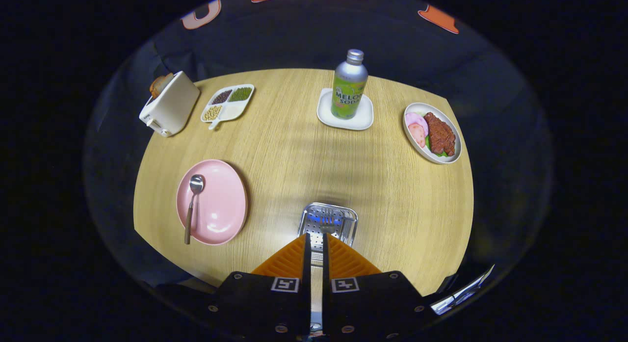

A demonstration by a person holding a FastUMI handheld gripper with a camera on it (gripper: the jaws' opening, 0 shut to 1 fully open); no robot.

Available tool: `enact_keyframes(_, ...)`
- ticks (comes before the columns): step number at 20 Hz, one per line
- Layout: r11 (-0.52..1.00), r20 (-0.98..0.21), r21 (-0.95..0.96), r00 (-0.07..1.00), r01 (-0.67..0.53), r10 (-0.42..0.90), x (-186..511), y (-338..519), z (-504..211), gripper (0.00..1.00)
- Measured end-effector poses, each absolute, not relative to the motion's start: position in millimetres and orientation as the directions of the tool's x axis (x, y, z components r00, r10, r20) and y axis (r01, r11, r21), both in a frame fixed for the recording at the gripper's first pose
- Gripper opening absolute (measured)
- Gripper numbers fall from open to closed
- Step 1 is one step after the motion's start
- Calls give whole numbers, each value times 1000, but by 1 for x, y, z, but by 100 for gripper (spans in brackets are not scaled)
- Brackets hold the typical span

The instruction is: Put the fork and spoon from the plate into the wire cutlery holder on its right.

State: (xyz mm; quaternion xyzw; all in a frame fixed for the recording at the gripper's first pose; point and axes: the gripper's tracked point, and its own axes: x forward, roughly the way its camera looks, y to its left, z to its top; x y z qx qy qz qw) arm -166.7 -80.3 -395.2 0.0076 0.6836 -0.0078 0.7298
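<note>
Mostly hidden, the fork [317, 263] showed as no more than a thin silvery strip in the slit between the two fingers, running along their length; its head was hard to make out, lost among the glints and blue reflections inside the wire cutlery holder [344, 225]. The gripper [316, 236] had its fingers drawn nearly together and clamped on that strip, their tips over the near rim of the holder, which they partly covered. The fork's long axis lay in line with the fingers, pointing away from the camera and down toward the holder.

The holder stood to the right of the pink plate [223, 199], apart from it, on the wooden table [294, 150]. On the left half of the plate lay the spoon [192, 209], its bowl turned up and pointing to the plate's far side, its handle reaching back to the near rim, with the long axis almost straight from near to far.

Beyond the plate and to its left sat a white toaster [169, 105] with bread in its slot, and a divided dish [228, 102] of beans just beside that. Far to the right of the plate stood a green bottle [349, 84] on a white square saucer [362, 120], and farther right an oval dish [411, 136] of meat.
</note>
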Motion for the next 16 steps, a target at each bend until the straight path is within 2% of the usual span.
enact_keyframes(5,997,-943,19,333,77,-8,-125,-56,-370,10)
enact_keyframes(11,991,-776,26,627,134,-65,-80,-51,-315,12)
enact_keyframes(13,989,-709,39,701,141,-72,-68,-43,-295,19)
enact_keyframes(15,991,-641,23,763,128,-84,-62,-37,-277,32)
enact_keyframes(16,992,-613,8,785,122,-92,-59,-34,-270,43)
